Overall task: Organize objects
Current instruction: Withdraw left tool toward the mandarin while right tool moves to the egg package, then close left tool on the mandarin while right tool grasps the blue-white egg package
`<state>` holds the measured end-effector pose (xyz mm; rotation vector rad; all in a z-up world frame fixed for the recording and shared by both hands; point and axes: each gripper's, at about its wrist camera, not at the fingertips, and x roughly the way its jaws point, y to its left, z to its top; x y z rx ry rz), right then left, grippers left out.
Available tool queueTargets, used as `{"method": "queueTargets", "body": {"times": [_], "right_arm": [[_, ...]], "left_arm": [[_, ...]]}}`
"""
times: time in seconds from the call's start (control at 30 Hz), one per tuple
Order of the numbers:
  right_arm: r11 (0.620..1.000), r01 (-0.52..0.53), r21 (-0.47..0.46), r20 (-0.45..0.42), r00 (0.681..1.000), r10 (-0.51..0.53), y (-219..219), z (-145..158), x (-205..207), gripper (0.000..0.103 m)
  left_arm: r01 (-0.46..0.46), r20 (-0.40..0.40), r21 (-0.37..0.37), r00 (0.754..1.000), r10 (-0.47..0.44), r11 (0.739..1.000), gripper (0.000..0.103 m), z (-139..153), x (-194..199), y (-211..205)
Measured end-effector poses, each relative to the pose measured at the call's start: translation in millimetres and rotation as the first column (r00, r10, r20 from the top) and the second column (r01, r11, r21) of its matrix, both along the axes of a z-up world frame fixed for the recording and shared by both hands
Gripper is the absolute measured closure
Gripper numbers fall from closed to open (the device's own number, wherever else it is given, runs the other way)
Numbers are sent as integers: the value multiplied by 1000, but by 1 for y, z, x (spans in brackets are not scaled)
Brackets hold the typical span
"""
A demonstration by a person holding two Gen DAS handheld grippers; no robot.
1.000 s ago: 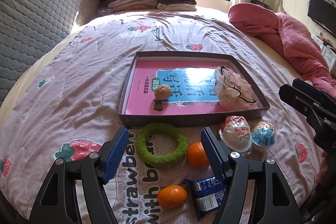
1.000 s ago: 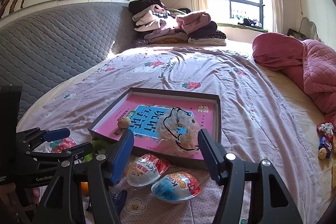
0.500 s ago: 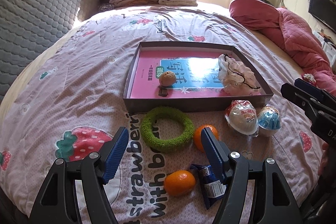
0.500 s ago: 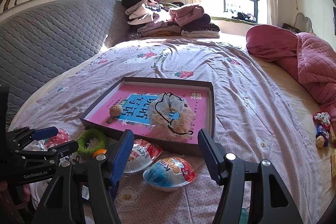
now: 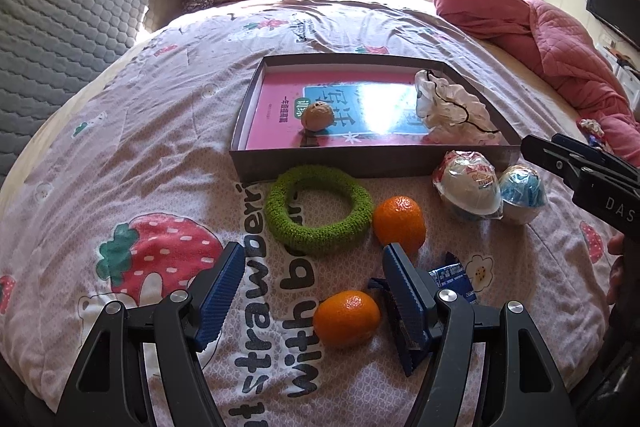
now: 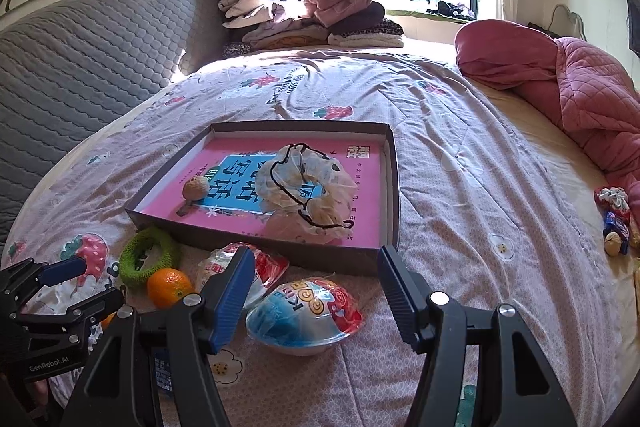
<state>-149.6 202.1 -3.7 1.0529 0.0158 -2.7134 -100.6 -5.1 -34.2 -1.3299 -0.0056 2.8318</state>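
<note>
Hovering wide open and empty, both tongs, left (image 5: 314, 291) and right (image 6: 316, 293), are facing loose items beside the tray (image 5: 340, 163) for sorting.

Fuzzy knitted green ring (image 5: 319, 210), glossy pink book cover (image 5: 352, 111), matt cardboard tray (image 5: 340, 163)

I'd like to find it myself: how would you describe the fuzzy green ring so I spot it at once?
Start at the shallow dark box lying on the strawberry-print bedspread. The green ring lies just outside its near wall, beside an orange. It is the only green thing there, a woolly loop with an open middle.
</note>
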Motion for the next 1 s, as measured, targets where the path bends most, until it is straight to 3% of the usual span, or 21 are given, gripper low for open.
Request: {"method": "queueTargets", "body": {"times": [1.0], "right_arm": [[999, 34, 3, 67, 997, -34, 2, -22, -5, 40]], "left_arm": [[19, 28, -6, 999, -18, 1000, 30, -15, 9, 7]]}}
